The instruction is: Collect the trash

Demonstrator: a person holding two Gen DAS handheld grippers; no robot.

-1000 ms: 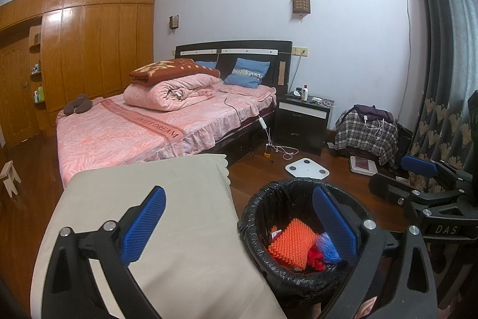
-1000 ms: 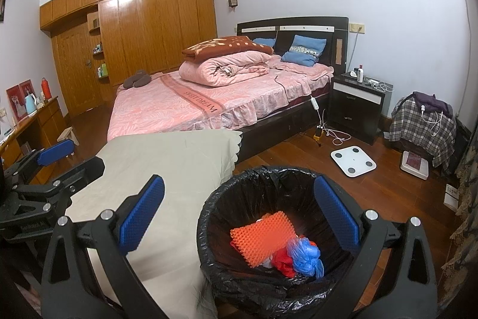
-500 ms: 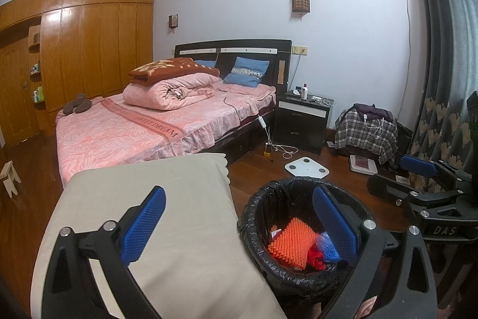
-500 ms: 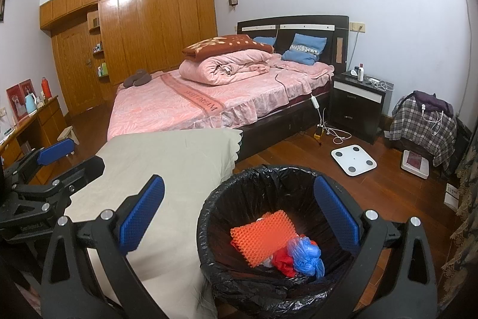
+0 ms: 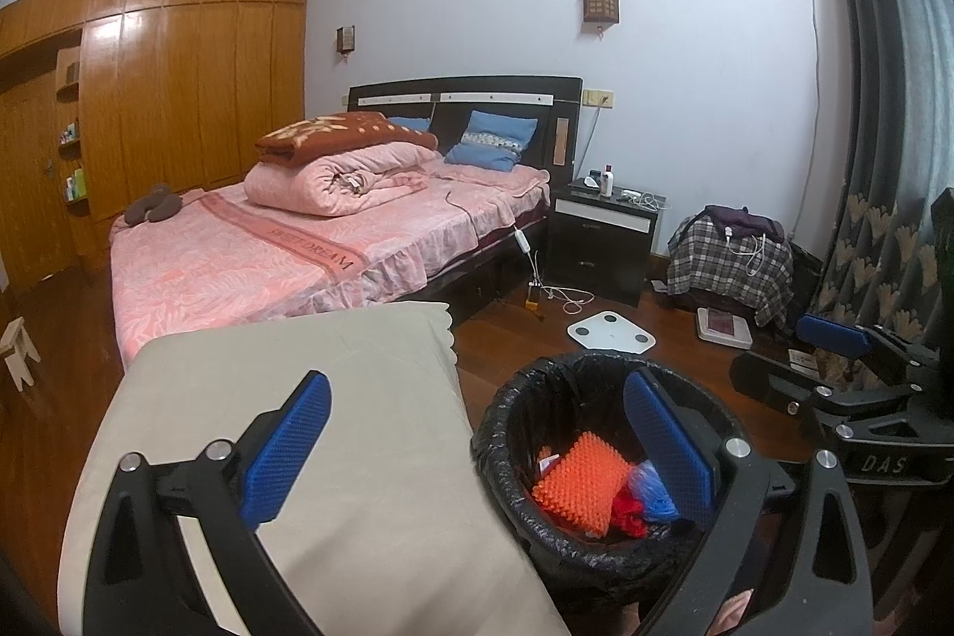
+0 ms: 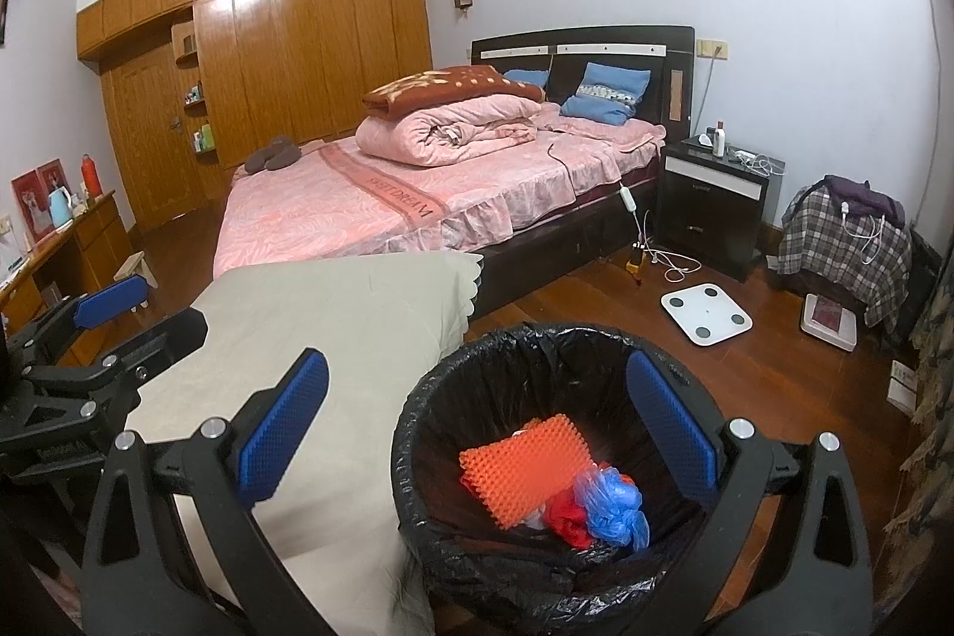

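Note:
A bin with a black liner [image 5: 507,415] [image 6: 417,409] stands on the wood floor beside a beige-covered surface [image 5: 334,397] [image 6: 334,314]. Inside lie an orange spiky pad [image 5: 581,481] [image 6: 524,457], a red scrap [image 6: 563,514] and a crumpled blue bag [image 6: 614,505]. My left gripper [image 5: 477,457] is open and empty, above the beige edge and the bin. My right gripper [image 6: 477,439] is open and empty, above the bin's left rim. Each gripper shows at the edge of the other's view.
A bed with pink bedding [image 6: 381,195] stands behind. A dark nightstand [image 6: 712,195], white scale [image 6: 706,314], cables and a plaid-covered pile [image 6: 846,242] are at the right. A curtain [image 5: 882,159] hangs far right. A wooden desk [image 6: 65,242] is at the left.

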